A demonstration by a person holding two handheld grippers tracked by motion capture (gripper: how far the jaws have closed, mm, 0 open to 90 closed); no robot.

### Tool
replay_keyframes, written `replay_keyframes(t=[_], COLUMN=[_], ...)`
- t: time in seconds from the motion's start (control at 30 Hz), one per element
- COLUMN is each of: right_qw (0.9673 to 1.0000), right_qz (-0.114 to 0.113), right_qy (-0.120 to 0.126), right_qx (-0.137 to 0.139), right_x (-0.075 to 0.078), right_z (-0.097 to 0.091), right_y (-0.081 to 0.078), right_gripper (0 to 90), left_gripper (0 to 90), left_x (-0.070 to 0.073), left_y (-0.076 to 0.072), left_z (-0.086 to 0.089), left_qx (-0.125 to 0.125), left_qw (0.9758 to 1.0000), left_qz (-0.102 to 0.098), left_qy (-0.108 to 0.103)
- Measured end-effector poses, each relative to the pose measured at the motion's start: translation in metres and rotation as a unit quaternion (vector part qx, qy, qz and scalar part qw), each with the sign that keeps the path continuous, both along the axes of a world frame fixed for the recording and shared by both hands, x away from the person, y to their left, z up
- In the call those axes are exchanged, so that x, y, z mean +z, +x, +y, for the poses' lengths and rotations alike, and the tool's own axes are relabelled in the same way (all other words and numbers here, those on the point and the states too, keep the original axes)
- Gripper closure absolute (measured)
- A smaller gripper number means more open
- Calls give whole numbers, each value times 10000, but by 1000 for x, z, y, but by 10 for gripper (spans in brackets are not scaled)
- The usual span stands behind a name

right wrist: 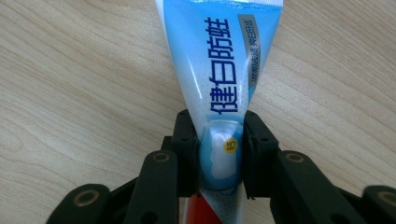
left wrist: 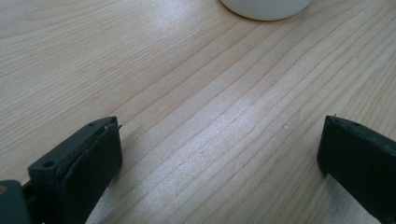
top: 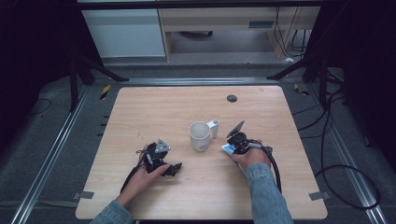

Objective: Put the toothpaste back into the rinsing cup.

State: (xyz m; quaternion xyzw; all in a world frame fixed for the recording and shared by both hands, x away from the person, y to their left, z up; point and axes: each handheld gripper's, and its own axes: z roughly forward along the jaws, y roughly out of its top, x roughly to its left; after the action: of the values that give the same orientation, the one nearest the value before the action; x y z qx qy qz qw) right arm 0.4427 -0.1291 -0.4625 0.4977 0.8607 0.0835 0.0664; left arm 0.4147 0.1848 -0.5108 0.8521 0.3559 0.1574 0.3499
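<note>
Right gripper point(right wrist: 220, 154), at four o'clock of the white mug point(top: 200, 136): jaws clamped on a blue toothpaste tube point(right wrist: 219, 70) lying on the wooden table point(top: 154, 107). Left gripper point(left wrist: 219, 154): spread wide, empty. Risk: slick, soft tube slipping or squeezing out under pressure.

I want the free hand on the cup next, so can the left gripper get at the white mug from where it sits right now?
Probably yes. The left gripper rests on the table with jaws open and nothing between them, and bare wood lies between it and the white mug. The right gripper, shut on the toothpaste tube, sits on the mug's far side.
</note>
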Motion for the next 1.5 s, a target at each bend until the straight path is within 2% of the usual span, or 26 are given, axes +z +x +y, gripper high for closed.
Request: replay_keyframes(t=[0.1,0.23,0.33,0.67,0.8,0.87,0.9,0.93,0.97,1.03,1.07,1.1,1.23,1.3,1.33,1.37,1.5], right_qw=[9999,9999,9997,9982,9972,9957,9934,9934,9917,9912,9886,9886,9837,9826,9808,9808,9750], right_qz=[25,-24,-86,-257,-413,-552,-682,-682,-848,-870,-1009,-1009,-1212,-1281,-1338,-1338,-1549], right_qy=[101,108,236,520,603,725,884,884,936,969,1094,1094,1305,1320,1392,1392,1558], right_qx=[-17,-37,-67,-135,-147,-174,-252,-252,-240,-250,-217,-217,-244,-257,-279,-279,-339], right_x=[2,6,10,33,44,50,56,56,60,62,65,65,73,76,80,80,87], right_z=[-3,-6,-8,-13,-15,-17,-18,-18,-19,-19,-19,-19,-20,-20,-20,-20,-19], right_y=[1,0,-1,-4,-5,-6,-7,-7,-7,-8,-8,-8,-8,-8,-8,-8,-7], right_gripper=[723,727,729,731,731,730,731,731,731,731,730,730,730,731,730,730,729], left_gripper=[0,0,0,0,0,0,0,0,0,0,0,0,0,0,0,0,0], left_x=[0,0,0,0,0,0,0,0,0,0,0,0,0,0,0,0,0], left_y=[0,0,0,0,0,0,0,0,0,0,0,0,0,0,0,0,0], left_z=[0,0,0,0,0,0,0,0,0,0,0,0,0,0,0,0,0], left_qx=[-5,-11,-11,3,-5,-5,-4,-4,-3,-2,-4,-3,-3,-4,-3,-3,-2], left_qw=[10000,10000,10000,10000,10000,10000,10000,10000,10000,10000,10000,10000,10000,10000,10000,10000,10000], left_qz=[-1,-1,0,-3,-16,-15,-16,-16,-16,-17,-16,-16,-16,-17,-15,-13,-16], left_qy=[-1,4,3,-15,-3,-4,-4,-3,-5,-4,-4,-4,-4,-5,-4,-4,-5])
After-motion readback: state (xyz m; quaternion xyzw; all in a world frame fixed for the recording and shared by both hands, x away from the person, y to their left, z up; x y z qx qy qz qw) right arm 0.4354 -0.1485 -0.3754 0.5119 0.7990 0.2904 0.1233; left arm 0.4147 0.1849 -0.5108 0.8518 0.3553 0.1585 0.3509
